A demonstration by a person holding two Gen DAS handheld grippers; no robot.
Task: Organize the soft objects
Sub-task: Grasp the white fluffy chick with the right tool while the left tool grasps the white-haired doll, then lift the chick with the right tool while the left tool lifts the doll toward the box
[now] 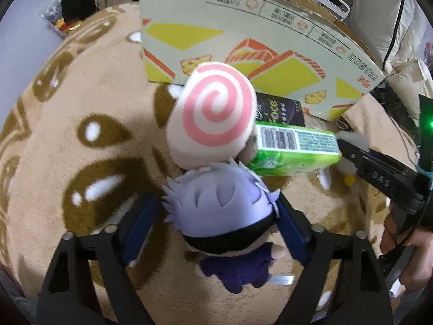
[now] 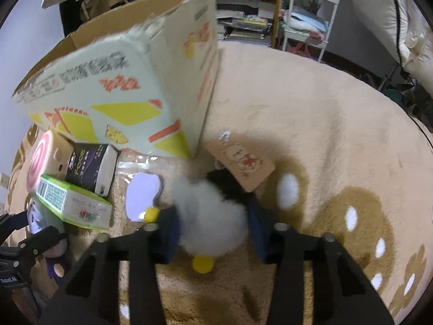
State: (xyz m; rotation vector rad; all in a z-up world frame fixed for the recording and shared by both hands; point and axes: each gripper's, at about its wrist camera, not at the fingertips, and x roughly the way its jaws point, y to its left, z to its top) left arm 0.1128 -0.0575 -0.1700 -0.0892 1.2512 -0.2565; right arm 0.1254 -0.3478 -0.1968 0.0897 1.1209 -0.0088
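Note:
In the left wrist view my left gripper point(image 1: 220, 211) is shut on a plush doll point(image 1: 222, 205) with pale lilac hair, a black blindfold and a purple suit. Just beyond it lies a round white plush point(image 1: 213, 113) with a pink spiral. In the right wrist view my right gripper point(image 2: 213, 222) is shut on a fluffy white plush point(image 2: 211, 211) with yellow feet. The spiral plush point(image 2: 43, 159) and the lilac doll point(image 2: 40, 219) show at the far left there. A large open cardboard box point(image 1: 243, 27) stands behind, also in the right wrist view point(image 2: 130, 86).
A green tissue pack point(image 1: 295, 149) and a dark tissue pack point(image 1: 278, 108) lie by the box on the beige patterned blanket point(image 1: 67, 135). A brown bear card point(image 2: 243, 162) and a flat lilac tag point(image 2: 143, 195) lie near the white plush. Shelves and a cart point(image 2: 305, 13) stand behind.

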